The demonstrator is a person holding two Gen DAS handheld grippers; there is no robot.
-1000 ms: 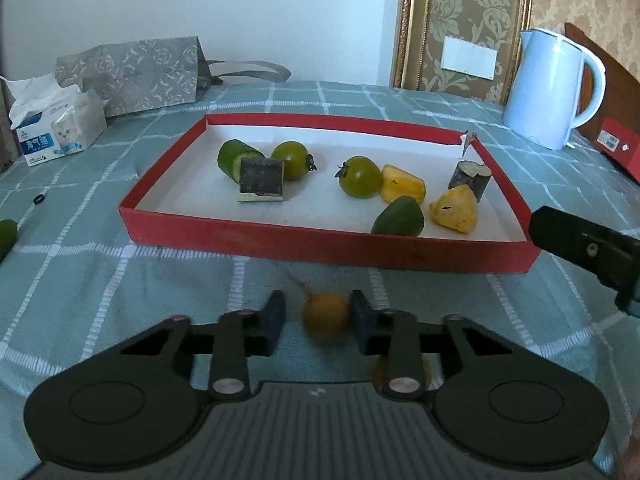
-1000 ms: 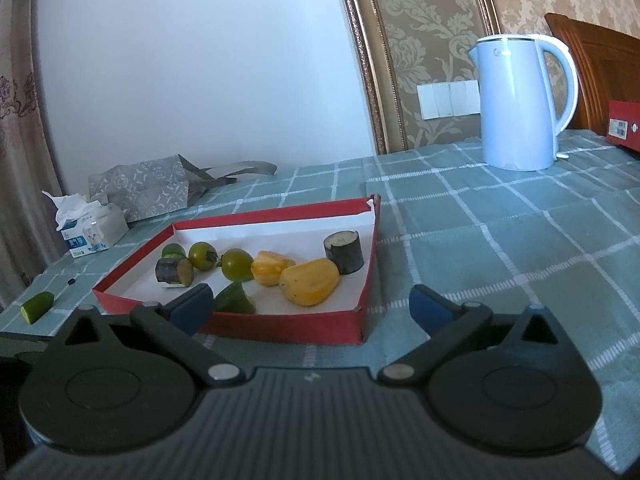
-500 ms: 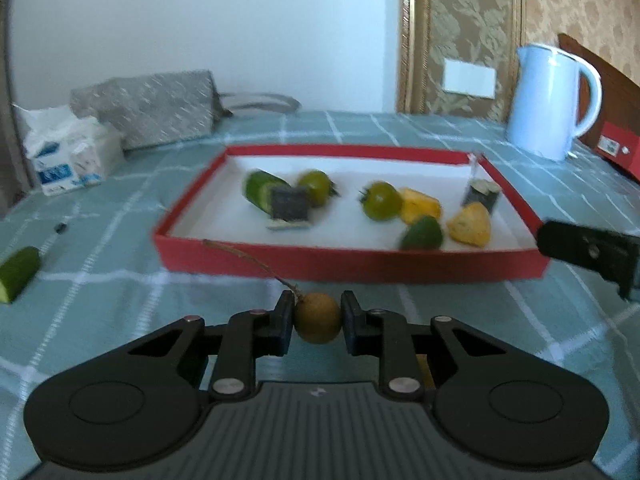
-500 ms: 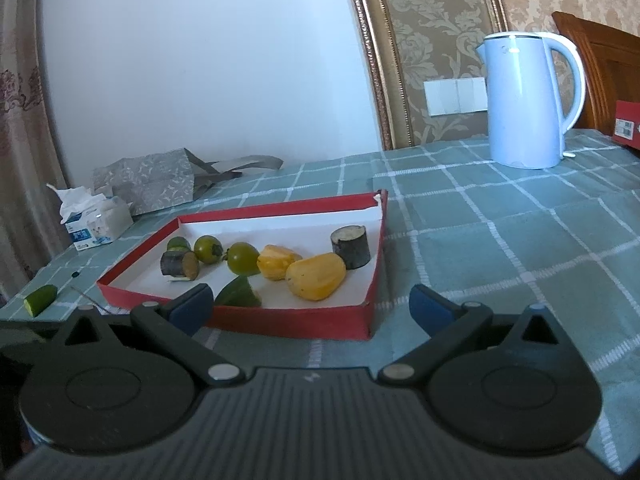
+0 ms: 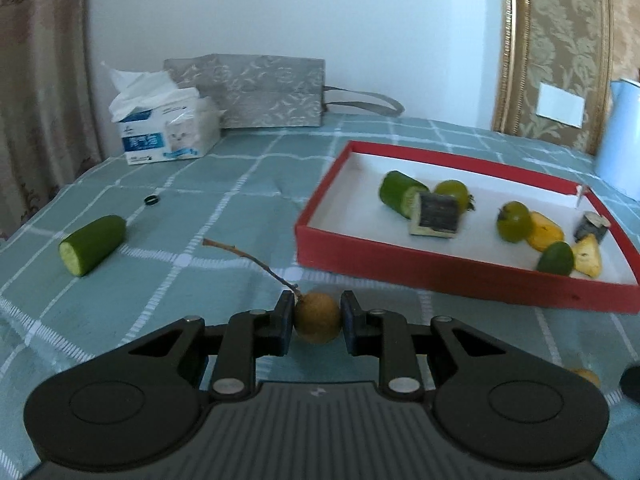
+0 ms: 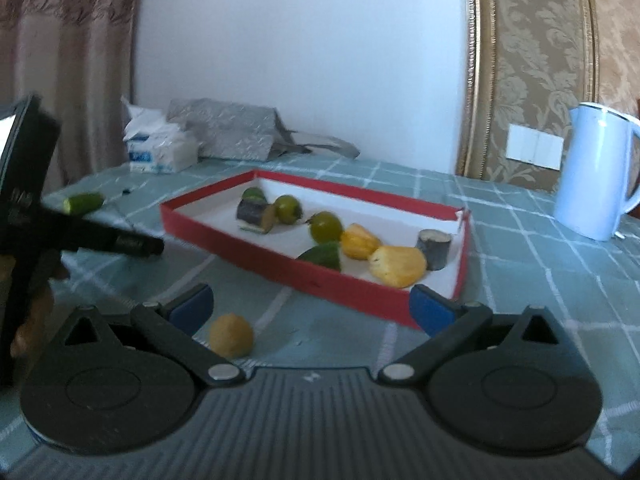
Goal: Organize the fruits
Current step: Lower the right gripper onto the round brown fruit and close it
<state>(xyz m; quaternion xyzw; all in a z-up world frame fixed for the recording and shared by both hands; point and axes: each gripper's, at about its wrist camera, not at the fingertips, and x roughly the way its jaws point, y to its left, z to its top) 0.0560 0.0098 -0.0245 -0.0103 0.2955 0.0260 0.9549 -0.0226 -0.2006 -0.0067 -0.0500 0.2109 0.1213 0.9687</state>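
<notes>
A small brown longan (image 5: 318,318) with a long twig stem is pinched between the pads of the left gripper (image 5: 316,322), whose jaws are closed tight against its sides, above a green checked tablecloth (image 5: 200,216). The right gripper (image 6: 312,306) is held with its blue-tipped jaws spread wide and nothing between them; a second yellowish round fruit (image 6: 231,335) is seen lying on the cloth just beside its left fingertip. Behind both tools a shallow red tray (image 5: 460,276) is set on the table, and in it are gathered a cucumber piece (image 5: 398,193), two green tomatoes, yellow fruit pieces and two dark cut chunks. Another cucumber piece (image 5: 93,244) is left on the cloth well apart from the tray, near a tissue pack (image 5: 166,132). A pale blue kettle (image 6: 596,172) is stood beyond the tray.
</notes>
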